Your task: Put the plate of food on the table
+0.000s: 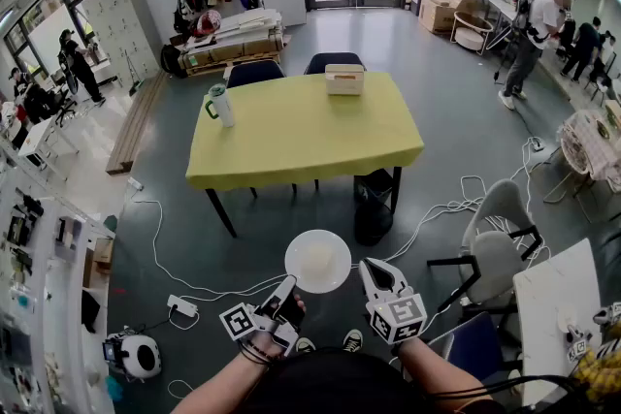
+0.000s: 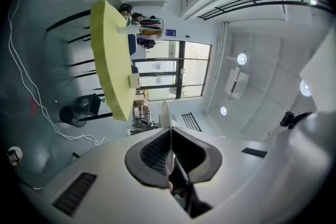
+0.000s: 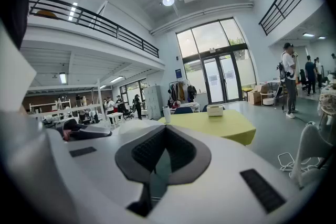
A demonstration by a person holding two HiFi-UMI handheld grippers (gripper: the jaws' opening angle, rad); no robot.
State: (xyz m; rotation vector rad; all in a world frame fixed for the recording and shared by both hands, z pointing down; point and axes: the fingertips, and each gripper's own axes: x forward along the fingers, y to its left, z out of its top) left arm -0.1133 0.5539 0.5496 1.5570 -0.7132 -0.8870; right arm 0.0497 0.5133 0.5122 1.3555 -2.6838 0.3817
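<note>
Plate of food (image 1: 317,261) is clamped by its rim, at its 8 o'clock, in the jaws of the left gripper (image 1: 289,286). It hangs above the floor (image 1: 456,141), well short of the yellow counter (image 1: 301,136) at 12 o'clock. At the plate's 3 o'clock, the right gripper (image 1: 374,271) has its jaws together on nothing.

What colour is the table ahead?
The table is yellow-green; the head view shows it best.

Food (image 1: 318,259) on the plate (image 1: 295,250) short of the table (image 1: 301,126) too pale to tell, plate's near rim hidden in the closed jaws of the left gripper (image 1: 287,286), chairs (image 1: 254,72) beyond the table largely hidden by its top, forearms (image 1: 218,388) short of the table cut off at the bottom edge
</note>
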